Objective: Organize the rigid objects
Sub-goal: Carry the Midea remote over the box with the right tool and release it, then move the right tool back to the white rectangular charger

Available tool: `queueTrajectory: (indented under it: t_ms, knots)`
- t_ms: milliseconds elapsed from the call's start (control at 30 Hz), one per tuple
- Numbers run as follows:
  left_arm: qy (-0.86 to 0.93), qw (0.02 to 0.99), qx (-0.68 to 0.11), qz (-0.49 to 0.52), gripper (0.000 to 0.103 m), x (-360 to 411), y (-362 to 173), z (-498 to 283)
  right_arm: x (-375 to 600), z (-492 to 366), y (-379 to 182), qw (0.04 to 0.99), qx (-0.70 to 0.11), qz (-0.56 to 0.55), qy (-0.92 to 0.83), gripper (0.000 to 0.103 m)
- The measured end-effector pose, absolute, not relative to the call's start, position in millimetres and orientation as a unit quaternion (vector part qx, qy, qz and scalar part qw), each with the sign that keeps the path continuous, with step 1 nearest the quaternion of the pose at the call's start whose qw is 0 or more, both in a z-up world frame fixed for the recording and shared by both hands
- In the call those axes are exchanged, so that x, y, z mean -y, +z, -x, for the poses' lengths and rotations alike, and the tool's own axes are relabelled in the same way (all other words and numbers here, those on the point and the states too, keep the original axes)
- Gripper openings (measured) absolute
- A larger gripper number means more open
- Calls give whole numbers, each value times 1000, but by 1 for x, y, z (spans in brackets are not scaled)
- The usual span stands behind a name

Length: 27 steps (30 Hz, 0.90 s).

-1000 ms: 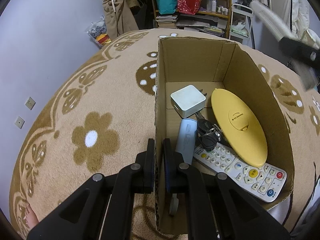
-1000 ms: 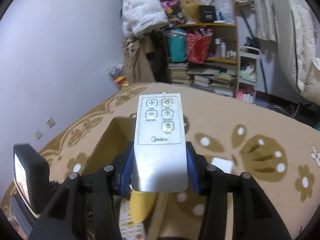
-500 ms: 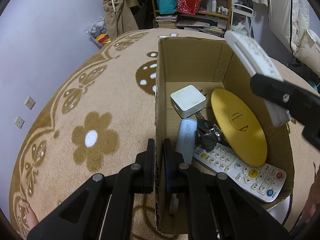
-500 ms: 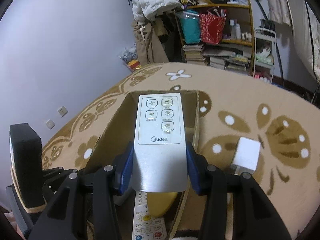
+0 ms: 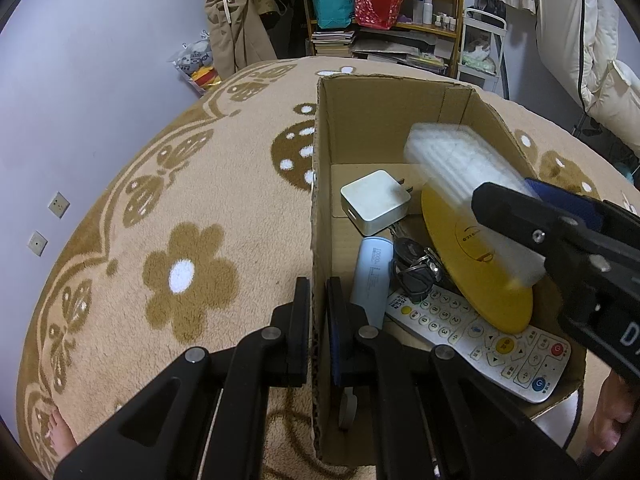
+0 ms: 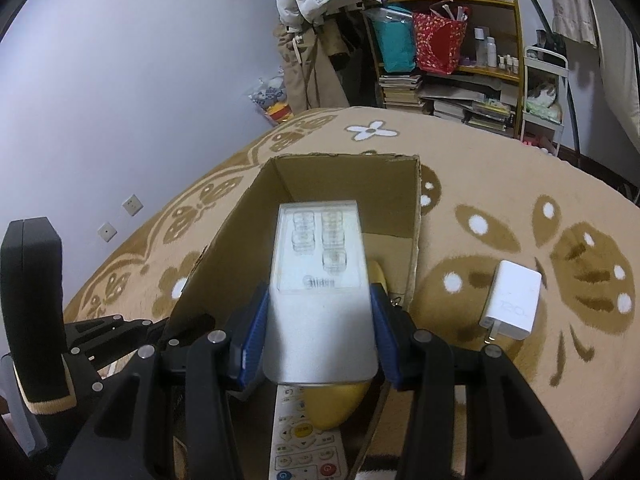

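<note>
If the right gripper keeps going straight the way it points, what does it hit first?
Probably the yellow oval case in the cardboard box: the right gripper, shut on the Midea remote, points down into the box just above it. Depth is unclear.

Your left gripper (image 5: 318, 316) sits at the bottom centre of the left wrist view, angled downward, its two black fingers nearly together and pinching the thin cardboard wall (image 5: 316, 240) between them. Your right gripper (image 6: 318, 334) fills the lower middle of the right wrist view, tilted downward, its blue-padded fingers (image 6: 254, 338) pressed against both sides of a silver remote (image 6: 320, 288). In the left wrist view it enters from the right edge. Part of your hand (image 5: 612, 420) shows at the lower right there, a bare foot (image 5: 60, 432) at the lower left.
</note>
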<state>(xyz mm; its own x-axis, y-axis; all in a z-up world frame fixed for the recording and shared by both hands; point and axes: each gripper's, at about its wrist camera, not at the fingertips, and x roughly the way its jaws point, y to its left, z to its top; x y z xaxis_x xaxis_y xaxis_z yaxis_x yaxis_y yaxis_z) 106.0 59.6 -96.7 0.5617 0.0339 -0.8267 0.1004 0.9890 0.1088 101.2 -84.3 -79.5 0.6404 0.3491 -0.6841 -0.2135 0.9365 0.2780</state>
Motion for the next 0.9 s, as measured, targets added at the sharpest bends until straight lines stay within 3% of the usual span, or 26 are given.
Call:
queueTrajectory:
  t_ms: [167, 233, 433, 900]
  knots:
    - [-19, 881, -467, -72, 9, -60, -97, -106, 92, -97, -67, 908, -377, -92, 160, 57]
    - [-20, 881, -467, -71, 9, -61, -97, -107, 97, -95, -61, 916, -365, -86, 141, 76]
    - [-20, 881, -467, -72, 9, -60, -96, -105, 123, -87, -42, 952, -301, -27, 51, 102]
    - [-21, 881, -467, -71, 9, -60, -96, -105, 191, -127, -110, 923, -377, -57, -50, 102]
